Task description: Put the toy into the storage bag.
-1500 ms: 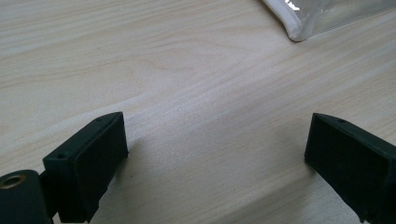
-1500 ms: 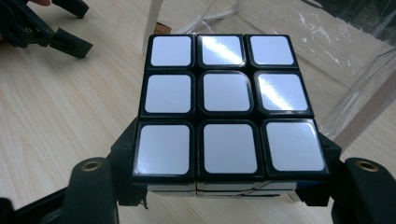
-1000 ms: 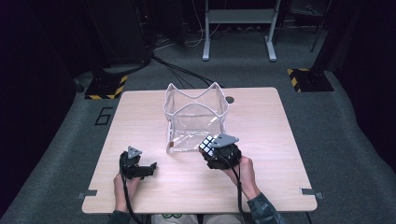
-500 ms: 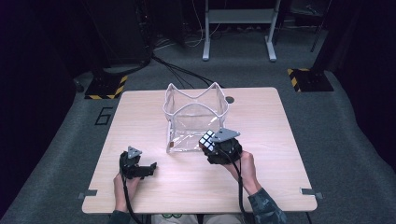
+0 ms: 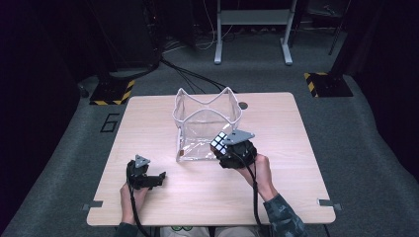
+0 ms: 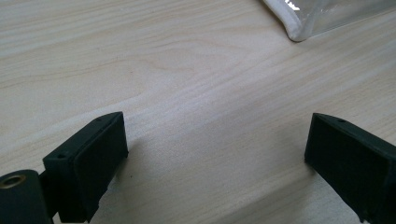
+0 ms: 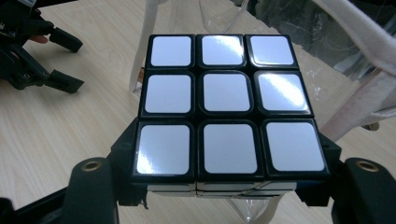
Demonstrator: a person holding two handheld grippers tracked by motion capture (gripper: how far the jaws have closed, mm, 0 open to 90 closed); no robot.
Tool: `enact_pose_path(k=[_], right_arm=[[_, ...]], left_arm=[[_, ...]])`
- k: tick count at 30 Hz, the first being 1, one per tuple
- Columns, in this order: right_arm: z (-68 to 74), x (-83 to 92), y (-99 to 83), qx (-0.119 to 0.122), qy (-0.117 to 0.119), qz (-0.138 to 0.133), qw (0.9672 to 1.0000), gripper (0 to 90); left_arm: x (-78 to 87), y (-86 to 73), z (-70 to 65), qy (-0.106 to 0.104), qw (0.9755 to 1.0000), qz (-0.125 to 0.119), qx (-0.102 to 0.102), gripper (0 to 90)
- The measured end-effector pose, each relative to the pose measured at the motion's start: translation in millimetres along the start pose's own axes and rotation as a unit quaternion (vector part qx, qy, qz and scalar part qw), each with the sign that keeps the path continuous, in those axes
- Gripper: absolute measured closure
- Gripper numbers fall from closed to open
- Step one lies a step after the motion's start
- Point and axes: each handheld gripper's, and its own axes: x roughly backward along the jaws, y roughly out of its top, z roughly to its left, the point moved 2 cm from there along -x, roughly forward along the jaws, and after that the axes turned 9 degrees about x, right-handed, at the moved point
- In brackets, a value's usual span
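1. The clear bag [image 5: 207, 123] stands open on the wooden table [image 5: 276, 197]. Its walls are transparent plastic with a white fabric rim; I cannot tell if anything lies inside.
2. The right gripper [image 5: 228, 147] is clamped on the puzzle cube [image 5: 220, 143], just beside the bag's front right corner. Compared with a second ago, it is a little higher and closer to the bag.
3. The left gripper [image 6: 215, 154] rests near the table's front left, jaws wide apart with nothing between them; its place is unchanged.
4. The cube has glossy white square stickers in a black frame.
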Motion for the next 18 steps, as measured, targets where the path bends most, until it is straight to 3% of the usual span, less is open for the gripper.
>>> enact_pose_path(k=[18], right_arm=[[-11.9,4.9,18.6,0.009,-0.007,-0.003,0.9999,33.3]], left_arm=[[0.9,0.1,0.7,0.0,1.0,0.006,-0.006,5.5]])
